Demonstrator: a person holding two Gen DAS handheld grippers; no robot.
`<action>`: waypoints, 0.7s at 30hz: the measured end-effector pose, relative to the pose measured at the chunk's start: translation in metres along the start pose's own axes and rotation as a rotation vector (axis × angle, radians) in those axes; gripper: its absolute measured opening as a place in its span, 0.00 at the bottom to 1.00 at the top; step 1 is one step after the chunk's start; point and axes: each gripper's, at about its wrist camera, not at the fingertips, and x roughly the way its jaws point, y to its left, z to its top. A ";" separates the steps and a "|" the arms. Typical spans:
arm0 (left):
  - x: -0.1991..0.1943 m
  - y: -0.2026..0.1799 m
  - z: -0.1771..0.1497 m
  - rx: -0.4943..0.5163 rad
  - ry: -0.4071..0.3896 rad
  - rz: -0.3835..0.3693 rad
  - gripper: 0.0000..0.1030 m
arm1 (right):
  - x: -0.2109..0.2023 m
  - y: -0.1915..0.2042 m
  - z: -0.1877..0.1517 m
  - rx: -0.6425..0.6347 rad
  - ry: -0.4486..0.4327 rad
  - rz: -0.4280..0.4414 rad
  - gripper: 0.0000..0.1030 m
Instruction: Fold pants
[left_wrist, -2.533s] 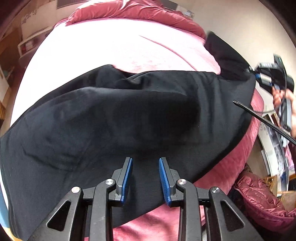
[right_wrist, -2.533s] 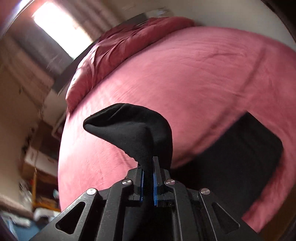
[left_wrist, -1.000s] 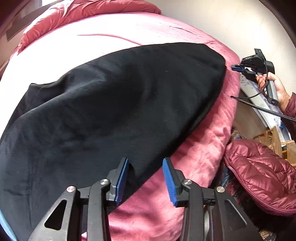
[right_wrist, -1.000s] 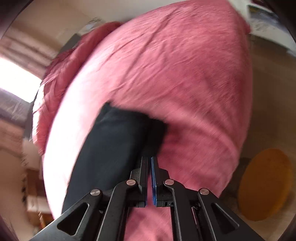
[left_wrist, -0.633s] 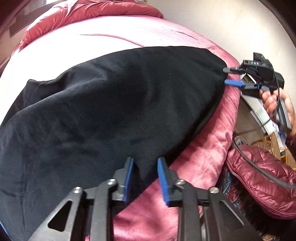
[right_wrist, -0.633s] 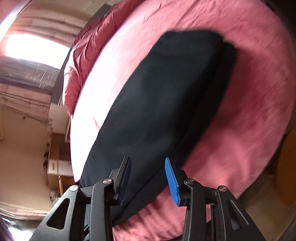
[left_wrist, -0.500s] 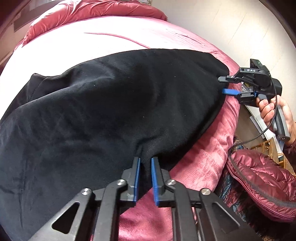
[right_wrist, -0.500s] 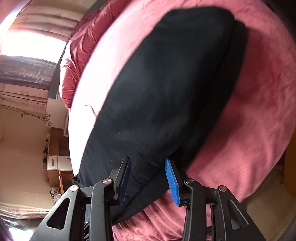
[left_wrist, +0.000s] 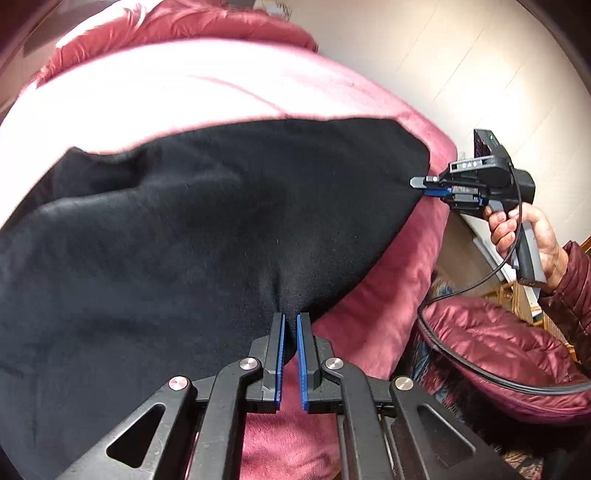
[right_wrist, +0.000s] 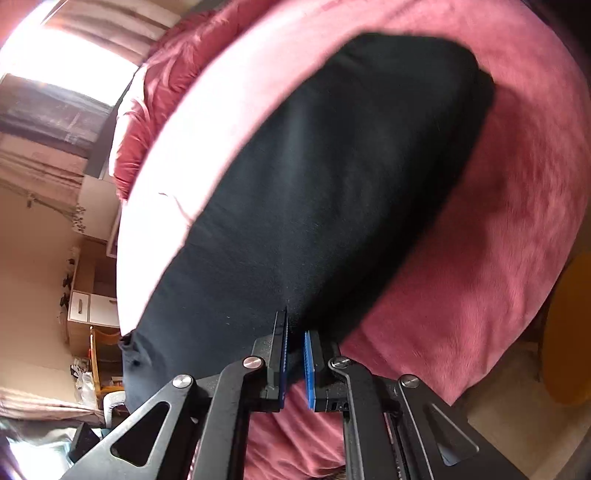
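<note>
At the bottom centre of the left wrist view, the left gripper (left_wrist: 289, 323) has just clamped together on the near hem of the black pants (left_wrist: 207, 229), where a second ago its jaws stood apart above the cloth. In the right wrist view the right gripper (right_wrist: 294, 334) has likewise snapped closed on the pants' near edge after briefly opening to reposition. The pants lie spread across the pink bed (left_wrist: 388, 291), filling mid-frame. At the right edge, a hand (left_wrist: 528, 236) holds the right gripper at the far corner. With both edges pinched, the next fold looks ready to begin.
</note>
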 end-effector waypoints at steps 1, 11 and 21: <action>0.001 0.002 -0.001 -0.007 0.007 -0.008 0.06 | 0.003 -0.003 -0.001 0.007 0.009 -0.002 0.08; -0.035 0.032 -0.004 -0.149 -0.072 -0.064 0.21 | -0.042 -0.036 0.036 0.104 -0.141 0.020 0.17; -0.036 0.042 -0.004 -0.203 -0.068 0.000 0.22 | -0.039 -0.072 0.097 0.287 -0.235 -0.092 0.22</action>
